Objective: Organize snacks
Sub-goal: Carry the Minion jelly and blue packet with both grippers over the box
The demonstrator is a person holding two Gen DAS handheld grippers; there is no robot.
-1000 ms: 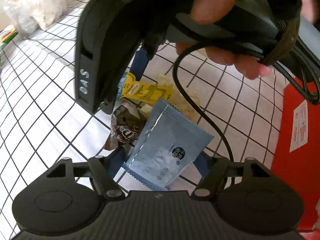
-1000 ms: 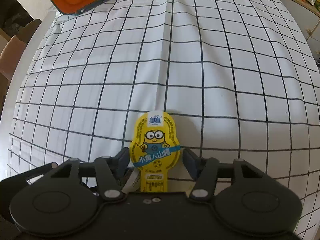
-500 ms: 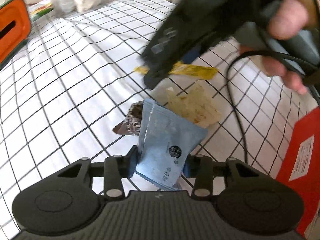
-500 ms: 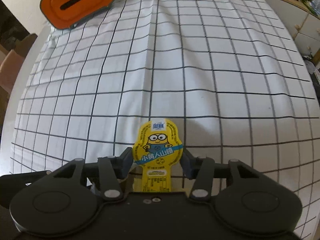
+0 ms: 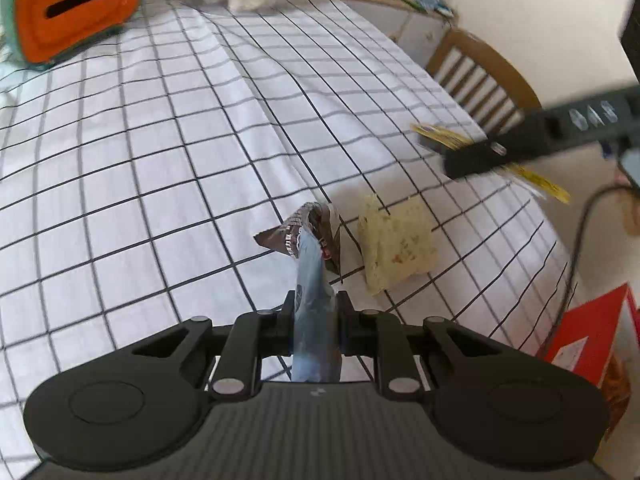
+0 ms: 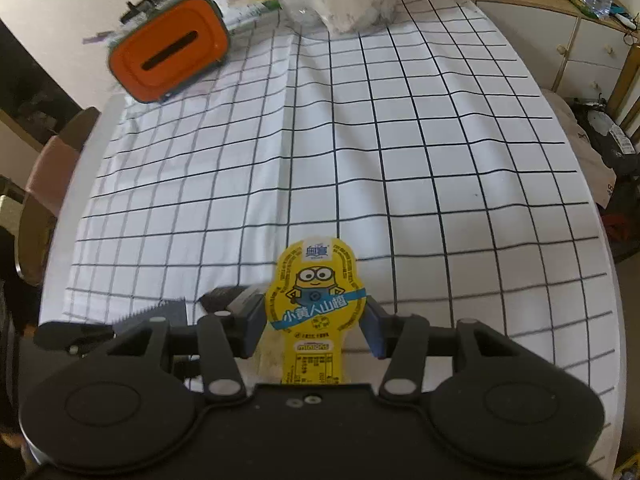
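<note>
Two snack packets gripped, one per hand-held gripper, both held above the bench.

Blue packet [image 5: 314,312] edge-on, left hand-held gripper [image 5: 314,320] closing on it, just above brown wrapper [image 5: 308,236]; noodle block [image 5: 396,244] beside that wrapper. Yellow packet [image 6: 316,304] clamped flat in right hand-held gripper [image 6: 316,328], probably for sorting.

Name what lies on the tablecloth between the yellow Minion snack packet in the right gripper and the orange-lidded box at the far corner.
Nothing: in the right wrist view, only bare checked tablecloth runs from the yellow Minion packet to the orange-lidded box.
</note>
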